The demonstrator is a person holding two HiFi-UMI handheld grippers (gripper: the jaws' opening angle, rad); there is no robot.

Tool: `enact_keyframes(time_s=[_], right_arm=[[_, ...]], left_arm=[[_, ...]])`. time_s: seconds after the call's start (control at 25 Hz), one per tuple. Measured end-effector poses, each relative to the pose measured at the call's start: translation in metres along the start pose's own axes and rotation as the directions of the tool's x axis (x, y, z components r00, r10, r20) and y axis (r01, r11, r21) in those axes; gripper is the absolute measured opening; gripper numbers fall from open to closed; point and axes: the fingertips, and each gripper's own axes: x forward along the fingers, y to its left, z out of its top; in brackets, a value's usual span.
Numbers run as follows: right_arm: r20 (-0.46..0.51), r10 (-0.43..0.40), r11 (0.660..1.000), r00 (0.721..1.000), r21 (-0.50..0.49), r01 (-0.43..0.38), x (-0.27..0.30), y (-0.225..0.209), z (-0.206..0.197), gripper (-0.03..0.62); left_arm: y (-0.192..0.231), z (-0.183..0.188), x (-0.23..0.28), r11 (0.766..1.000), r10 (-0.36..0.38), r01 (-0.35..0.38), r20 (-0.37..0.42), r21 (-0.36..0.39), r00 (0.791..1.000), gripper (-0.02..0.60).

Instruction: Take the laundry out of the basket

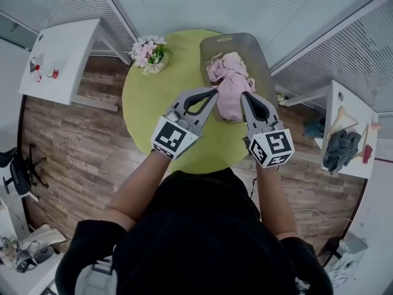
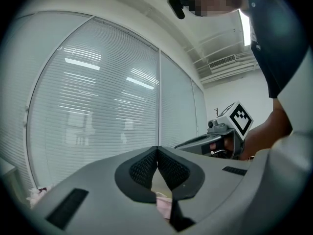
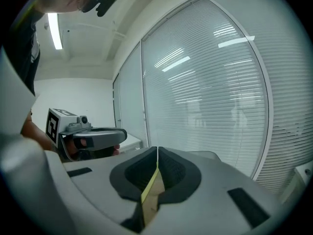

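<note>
On the green desk [image 1: 153,103], all the pink laundry [image 1: 227,72] lies in the basket [image 1: 258,48], upper centre. The left gripper [image 1: 215,93] has its fingers pinching some; the right gripper [image 1: 244,96] has them pressed together, empty.

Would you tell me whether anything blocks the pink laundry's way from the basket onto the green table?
Nothing visible does; the flowers stand at the table's far-left edge, well apart from the basket.

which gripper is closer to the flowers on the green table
Left. The left gripper sits on the side of the pink laundry facing the flowers; the right gripper sits across the laundry, farther from them.
</note>
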Motion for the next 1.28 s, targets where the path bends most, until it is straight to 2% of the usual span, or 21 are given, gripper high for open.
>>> enact_keyframes(time_s=[0.48,0.64,0.88,1.0,1.28], right_arm=[[-0.14,-0.045,0.997,0.989,0.056,0.053,0.071,-0.073,-0.04,0.026],[-0.189,-0.067,0.994,0.98,0.07,0.081,0.09,-0.09,-0.057,0.028],[-0.277,-0.076,0.988,0.958,0.106,0.109,0.113,-0.113,-0.087,0.048],[-0.349,-0.056,0.986,0.935,0.128,0.107,0.131,-0.12,-0.111,0.103],[-0.513,-0.036,0.972,0.858,0.182,0.15,0.164,-0.136,-0.169,0.212]], left_arm=[[0.053,-0.018,0.064,0.998,0.057,-0.057,0.003,0.018,0.998,0.011],[0.068,-0.024,0.081,0.997,0.073,-0.073,0.014,0.016,0.997,0.011],[0.085,-0.037,0.104,0.996,0.083,-0.083,-0.01,0.032,0.996,0.011],[0.092,-0.048,0.114,0.996,0.084,-0.083,-0.026,0.038,0.996,0.011],[0.104,-0.072,0.131,0.994,0.1,-0.098,-0.063,0.041,0.993,0.011]])
